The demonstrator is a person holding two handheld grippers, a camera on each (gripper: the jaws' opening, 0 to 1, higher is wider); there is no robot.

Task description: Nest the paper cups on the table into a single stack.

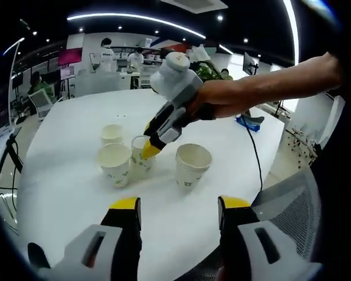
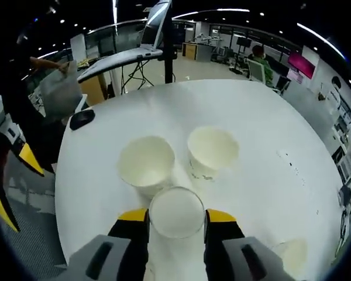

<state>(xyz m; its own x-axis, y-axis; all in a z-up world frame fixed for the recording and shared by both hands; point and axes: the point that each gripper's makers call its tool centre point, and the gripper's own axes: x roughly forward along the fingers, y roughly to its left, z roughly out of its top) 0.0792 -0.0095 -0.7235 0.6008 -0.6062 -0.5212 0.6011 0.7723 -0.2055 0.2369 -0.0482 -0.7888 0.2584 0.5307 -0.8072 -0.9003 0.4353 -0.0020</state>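
The main risk is crushing: paper walls are thin, and if the right tongs (image 2: 175, 219) close hard on the near cup (image 2: 176, 212), the rim may go oval and refuse to seat in another cup. A second risk is tipping: the three cups in the cluster stand close together, and a jaw swung sideways may knock over the left cup (image 2: 146, 164) or the right cup (image 2: 213, 151). A third risk is a skewed lift, which would leave the cup hanging tilted and catching on the next rim. In the right gripper view the near cup stands upright between the yellow jaw tips, which sit against or just beside its wall on either side; whether they press it cannot be told. The cluster stands on the table (image 2: 269, 117), toward its near edge as that view looks. In the left gripper view the left tongs (image 1: 180, 211) stand wide and hold nothing, back at the table edge, well apart from the cups; the lone cup (image 1: 192, 164) stands nearest them, apart from the cluster.
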